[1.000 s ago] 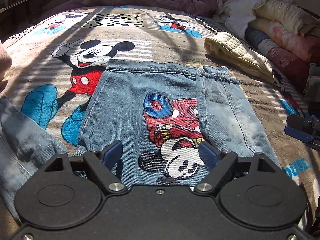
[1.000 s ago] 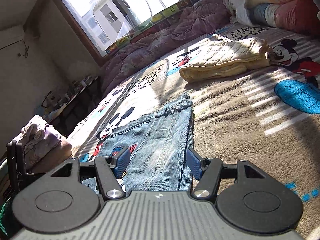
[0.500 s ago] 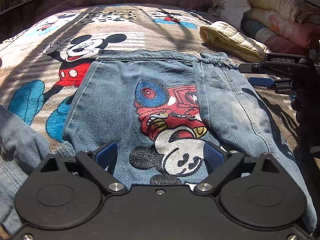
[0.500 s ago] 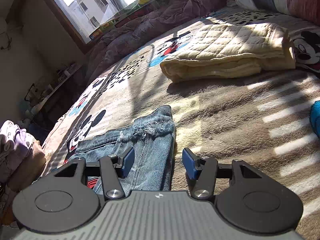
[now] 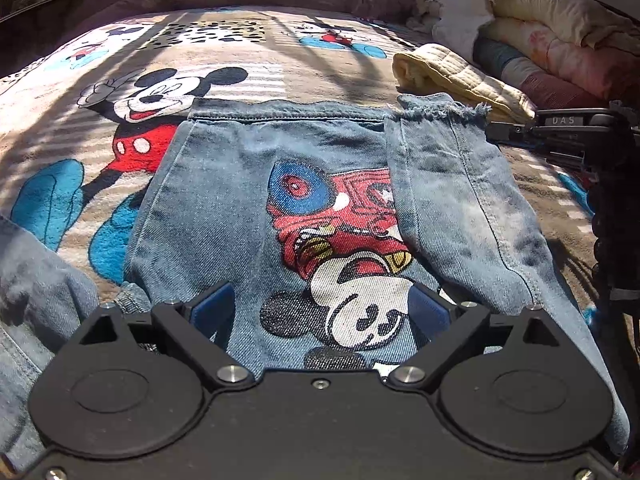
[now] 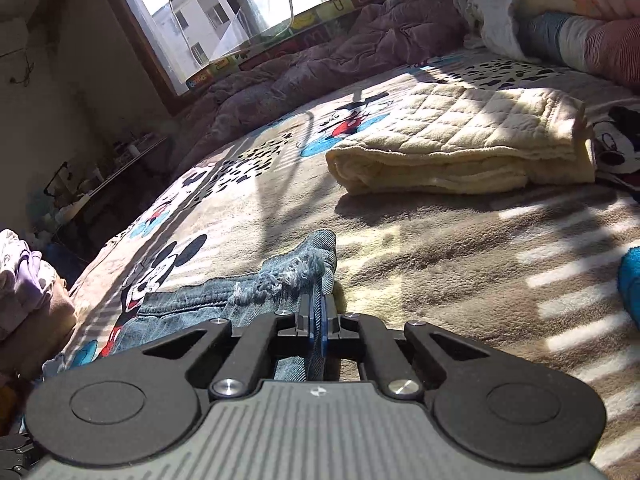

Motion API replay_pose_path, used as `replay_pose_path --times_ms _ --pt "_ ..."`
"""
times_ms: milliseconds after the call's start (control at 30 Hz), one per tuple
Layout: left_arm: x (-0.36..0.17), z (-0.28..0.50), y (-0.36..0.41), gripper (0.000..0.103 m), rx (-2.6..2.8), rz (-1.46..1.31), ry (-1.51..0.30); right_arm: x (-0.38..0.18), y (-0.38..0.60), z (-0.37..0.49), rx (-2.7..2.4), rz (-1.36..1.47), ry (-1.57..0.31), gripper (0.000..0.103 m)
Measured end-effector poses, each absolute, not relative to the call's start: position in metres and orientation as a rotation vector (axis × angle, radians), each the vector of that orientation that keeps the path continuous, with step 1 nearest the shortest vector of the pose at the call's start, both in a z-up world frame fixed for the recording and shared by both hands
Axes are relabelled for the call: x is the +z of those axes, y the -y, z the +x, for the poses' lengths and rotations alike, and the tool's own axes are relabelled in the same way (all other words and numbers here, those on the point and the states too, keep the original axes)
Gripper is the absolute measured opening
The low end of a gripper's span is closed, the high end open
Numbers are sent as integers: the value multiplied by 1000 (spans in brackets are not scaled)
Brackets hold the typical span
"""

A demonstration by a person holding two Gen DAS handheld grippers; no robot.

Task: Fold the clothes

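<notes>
A blue denim jacket (image 5: 248,200) with a Mickey Mouse print lies back-up on the bed. Its right sleeve (image 5: 460,200) is folded over the back, its frayed cuff (image 5: 444,110) at the far hem. My left gripper (image 5: 320,312) is open, low over the near part of the jacket. My right gripper (image 6: 319,320) is shut on the frayed cuff (image 6: 296,268), and it also shows at the right edge of the left wrist view (image 5: 496,130). The left sleeve (image 5: 36,292) lies spread at the near left.
The bed has a Mickey Mouse blanket (image 5: 168,92). A folded cream quilted cloth (image 6: 460,148) lies just beyond the cuff. Stacked bedding (image 5: 552,40) lines the right side. A purple duvet (image 6: 320,68) lies under the window. A folded pile (image 6: 24,272) sits left.
My right gripper has moved forward to the frayed cuff and shut on it. My left gripper has stayed open over the jacket, shifting slightly.
</notes>
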State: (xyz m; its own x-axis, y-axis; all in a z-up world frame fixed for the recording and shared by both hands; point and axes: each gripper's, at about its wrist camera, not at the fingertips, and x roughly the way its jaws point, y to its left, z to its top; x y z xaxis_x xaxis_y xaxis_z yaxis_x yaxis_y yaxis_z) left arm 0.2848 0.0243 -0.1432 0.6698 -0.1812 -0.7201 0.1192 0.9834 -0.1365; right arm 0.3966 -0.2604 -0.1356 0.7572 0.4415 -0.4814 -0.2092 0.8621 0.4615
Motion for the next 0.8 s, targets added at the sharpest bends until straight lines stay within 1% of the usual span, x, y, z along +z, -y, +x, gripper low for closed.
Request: replay_pose_path --times_ms 233,467,800 --pt "-144 285 -25 94 -168 -79 -821 -107 276 380 314 363 -562 3" --pt "-144 285 -25 94 -168 -82 -822 -82 317 355 210 354 -509 3" --pt "-144 284 -24 94 -163 -72 -821 -76 406 297 -19 341 -470 3"
